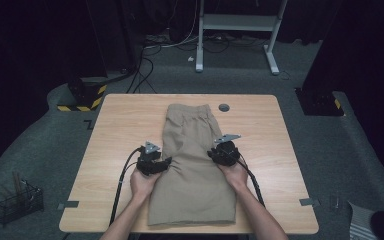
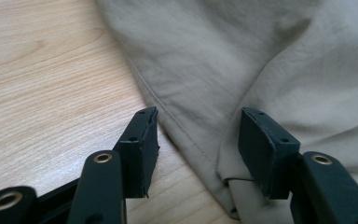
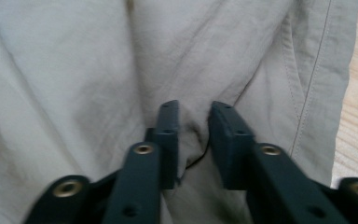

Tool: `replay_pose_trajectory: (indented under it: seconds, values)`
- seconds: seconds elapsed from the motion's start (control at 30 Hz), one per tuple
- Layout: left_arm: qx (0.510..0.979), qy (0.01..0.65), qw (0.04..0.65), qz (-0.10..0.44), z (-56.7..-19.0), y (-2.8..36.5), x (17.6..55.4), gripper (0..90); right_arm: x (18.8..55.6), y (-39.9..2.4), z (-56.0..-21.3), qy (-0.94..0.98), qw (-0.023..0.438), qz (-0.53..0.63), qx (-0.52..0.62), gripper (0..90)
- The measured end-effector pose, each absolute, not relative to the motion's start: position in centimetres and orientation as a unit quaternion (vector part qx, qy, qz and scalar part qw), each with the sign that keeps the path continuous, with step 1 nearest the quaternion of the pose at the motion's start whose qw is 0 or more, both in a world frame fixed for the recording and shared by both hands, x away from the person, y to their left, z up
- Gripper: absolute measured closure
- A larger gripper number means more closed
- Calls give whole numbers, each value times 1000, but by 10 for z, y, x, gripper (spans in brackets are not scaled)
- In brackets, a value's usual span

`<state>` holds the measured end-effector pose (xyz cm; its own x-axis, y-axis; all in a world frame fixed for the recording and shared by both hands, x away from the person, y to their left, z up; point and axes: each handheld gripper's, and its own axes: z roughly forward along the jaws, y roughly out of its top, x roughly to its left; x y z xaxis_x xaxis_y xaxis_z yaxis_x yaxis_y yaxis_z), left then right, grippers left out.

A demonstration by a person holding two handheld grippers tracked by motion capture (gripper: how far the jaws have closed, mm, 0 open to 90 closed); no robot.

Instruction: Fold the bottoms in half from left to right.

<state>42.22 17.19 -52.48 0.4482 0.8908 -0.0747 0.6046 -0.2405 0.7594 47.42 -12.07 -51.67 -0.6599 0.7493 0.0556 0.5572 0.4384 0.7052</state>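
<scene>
Khaki shorts [image 1: 195,175] lie flat along the middle of the wooden table [image 1: 120,130], waistband at the far end. My left gripper [image 1: 154,162] rests at the shorts' left edge. In the left gripper view its jaws [image 2: 198,128] stand open, straddling the stitched hem of the shorts [image 2: 223,60] with one pad over bare wood. At the garment's right side, my right gripper [image 1: 225,152] is shut on a raised fold of the shorts [image 3: 88,70], with the cloth bunched between its jaws [image 3: 193,119] and creases fanning out from them.
A small grey round cap [image 1: 224,107] sits in the table near the waistband. On the floor are a wire basket [image 1: 17,202] at the left, a yellow-and-black striped base [image 1: 82,100], cables, and a white desk frame [image 1: 237,30] beyond.
</scene>
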Motion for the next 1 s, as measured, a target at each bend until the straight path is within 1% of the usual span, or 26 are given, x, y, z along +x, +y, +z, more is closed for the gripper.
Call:
replay_pose_trajectory:
  seconds: [0.03, 0.07, 0.1, 0.2, 0.4, 0.47, 0.5, 0.53, 0.6, 0.63, 0.73, 0.83, 0.87, 0.9, 0.93, 0.97, 1.0]
  values:
    - [765, 487, 374, 195, -525, 171, 422, 468, 475, -121, -516, 837, 129, 360, 391, 827]
    - [765, 487, 374, 195, -525, 171, 422, 467, 475, -121, -516, 837, 129, 360, 391, 827]
    - [769, 481, 371, 200, -526, 171, 422, 467, 477, -120, -515, 843, 139, 351, 383, 889]
    - [770, 477, 372, 203, -526, 172, 421, 467, 477, -120, -512, 845, 142, 347, 381, 896]
    - [772, 475, 369, 206, -526, 174, 421, 467, 480, -152, -486, 807, 191, 377, 413, 897]
    - [772, 475, 369, 206, -526, 175, 421, 467, 483, -160, -485, 801, 196, 376, 423, 897]
    - [771, 477, 370, 205, -526, 175, 421, 467, 490, -171, -489, 799, 200, 358, 440, 896]
    - [771, 477, 370, 205, -526, 175, 421, 467, 490, -171, -489, 799, 200, 358, 440, 896]
    - [765, 489, 372, 196, -525, 176, 423, 469, 495, -176, -497, 804, 190, 343, 446, 865]
    - [761, 495, 373, 191, -524, 177, 423, 472, 493, -175, -498, 802, 196, 344, 447, 816]
    - [756, 498, 380, 188, -522, 178, 423, 472, 482, -176, -495, 795, 177, 371, 446, 659]
    - [756, 491, 390, 188, -517, 178, 422, 469, 466, -180, -492, 788, 160, 390, 448, 582]
    - [756, 491, 390, 188, -517, 178, 422, 468, 466, -180, -492, 788, 160, 390, 448, 582]
    - [761, 487, 386, 188, -516, 175, 425, 469, 457, -182, -494, 786, 151, 393, 453, 573]
    - [761, 487, 386, 188, -516, 175, 425, 475, 455, -182, -496, 788, 146, 390, 454, 590]
    - [767, 483, 380, 185, -516, 170, 429, 499, 453, -180, -500, 794, 145, 381, 450, 643]
    - [767, 483, 380, 185, -516, 170, 429, 539, 453, -180, -500, 794, 145, 381, 450, 643]
